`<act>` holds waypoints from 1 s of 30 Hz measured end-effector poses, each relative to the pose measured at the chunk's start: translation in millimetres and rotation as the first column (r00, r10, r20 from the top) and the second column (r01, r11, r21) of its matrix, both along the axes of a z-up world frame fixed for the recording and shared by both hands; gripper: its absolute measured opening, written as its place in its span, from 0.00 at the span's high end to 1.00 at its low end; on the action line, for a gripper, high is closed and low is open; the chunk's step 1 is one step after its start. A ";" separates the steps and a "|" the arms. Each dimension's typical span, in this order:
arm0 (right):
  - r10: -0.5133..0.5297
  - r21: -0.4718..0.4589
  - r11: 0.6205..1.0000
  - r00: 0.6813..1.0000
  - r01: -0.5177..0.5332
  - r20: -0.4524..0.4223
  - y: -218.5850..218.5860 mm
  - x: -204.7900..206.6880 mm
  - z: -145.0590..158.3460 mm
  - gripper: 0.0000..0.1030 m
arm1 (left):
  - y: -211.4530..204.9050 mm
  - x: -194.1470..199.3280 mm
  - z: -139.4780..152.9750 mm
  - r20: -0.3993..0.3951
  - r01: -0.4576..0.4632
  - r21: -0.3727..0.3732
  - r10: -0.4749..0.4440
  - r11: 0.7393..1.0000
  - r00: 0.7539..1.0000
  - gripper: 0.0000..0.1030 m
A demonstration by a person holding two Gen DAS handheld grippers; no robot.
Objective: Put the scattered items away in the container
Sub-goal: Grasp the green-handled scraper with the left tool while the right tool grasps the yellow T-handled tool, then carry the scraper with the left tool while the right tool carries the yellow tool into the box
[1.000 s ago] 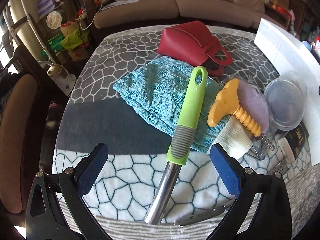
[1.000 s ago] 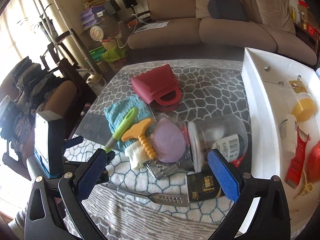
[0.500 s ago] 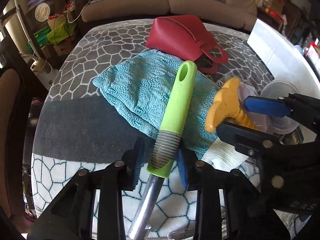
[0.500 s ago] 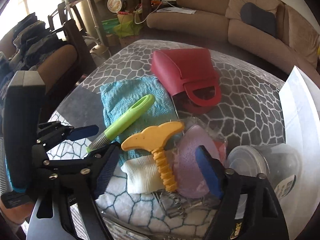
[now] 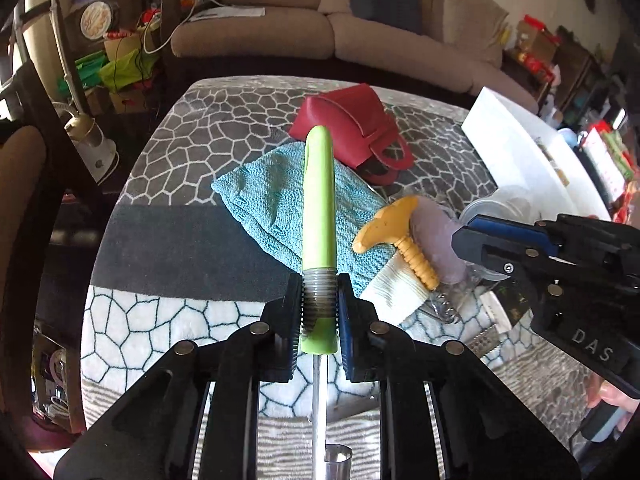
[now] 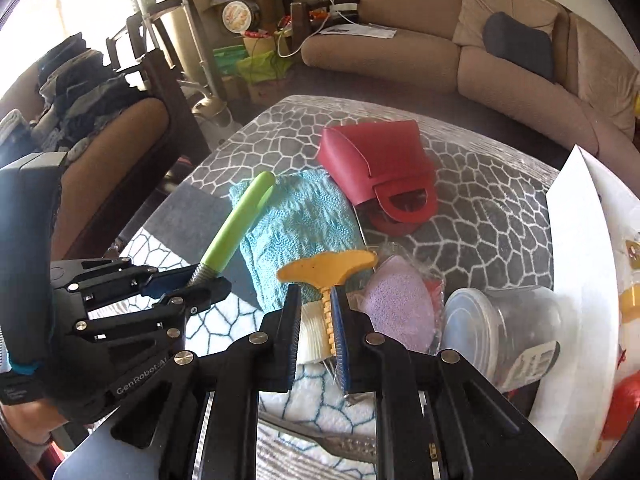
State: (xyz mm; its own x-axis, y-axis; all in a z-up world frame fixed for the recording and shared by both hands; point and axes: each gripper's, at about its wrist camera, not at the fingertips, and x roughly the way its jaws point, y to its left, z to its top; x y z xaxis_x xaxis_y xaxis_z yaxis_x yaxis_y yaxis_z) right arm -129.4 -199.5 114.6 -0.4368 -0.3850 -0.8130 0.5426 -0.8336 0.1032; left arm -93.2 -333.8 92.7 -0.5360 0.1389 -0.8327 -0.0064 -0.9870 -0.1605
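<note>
Left wrist: left hand-held gripper (image 5: 319, 312) clamps green-handled utensil (image 5: 319, 204).

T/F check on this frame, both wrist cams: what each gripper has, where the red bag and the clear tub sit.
1. The left gripper is shut on the green-handled tool. True.
2. The right gripper is open over the table. False: it is shut on the yellow T-handle tool.
3. The red bag lies in the white container. False: it lies on the table beside the teal cloth.
4. The clear tub lies on its side. True.
</note>
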 end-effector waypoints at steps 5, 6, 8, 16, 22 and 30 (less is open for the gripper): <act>-0.031 -0.024 0.999 0.999 0.031 0.033 7.0 6.0 4.1 0.85 | -16.6 29.2 37.1 -0.049 -0.018 0.032 0.020 0.999 0.999 0.85; -0.031 -0.017 0.999 0.999 0.031 0.036 6.2 5.0 1.0 0.85 | -20.8 33.3 41.7 -0.055 -0.019 0.036 0.021 0.999 0.998 0.85; -0.027 0.005 1.000 0.999 0.027 0.037 1.4 1.3 -8.5 0.85 | -30.0 39.6 47.7 -0.071 -0.023 0.043 0.026 0.999 0.997 0.85; 0.013 0.154 0.988 1.000 -0.017 0.026 -32.2 -31.1 -62.7 0.80 | -48.2 34.2 35.0 -0.086 -0.020 0.081 0.027 0.997 0.996 0.85; -0.010 0.070 0.998 0.998 0.006 0.058 -23.8 -45.1 -63.8 0.85 | -40.8 29.9 20.4 -0.070 -0.015 0.115 0.023 0.993 0.997 0.85; -0.048 -0.056 0.997 0.998 0.045 -0.048 5.4 -17.1 7.6 0.87 | -8.3 40.2 58.6 -0.109 -0.007 0.130 0.021 0.991 0.994 0.85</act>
State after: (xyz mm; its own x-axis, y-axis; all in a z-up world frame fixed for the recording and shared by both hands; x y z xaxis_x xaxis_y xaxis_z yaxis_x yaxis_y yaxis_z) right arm -146.5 -194.0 122.2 -0.4942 -0.4070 -0.7682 0.5092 -0.8517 0.1236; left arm -52.9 -342.1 151.4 -0.6261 0.2335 -0.7440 -0.0175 -0.9581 -0.2860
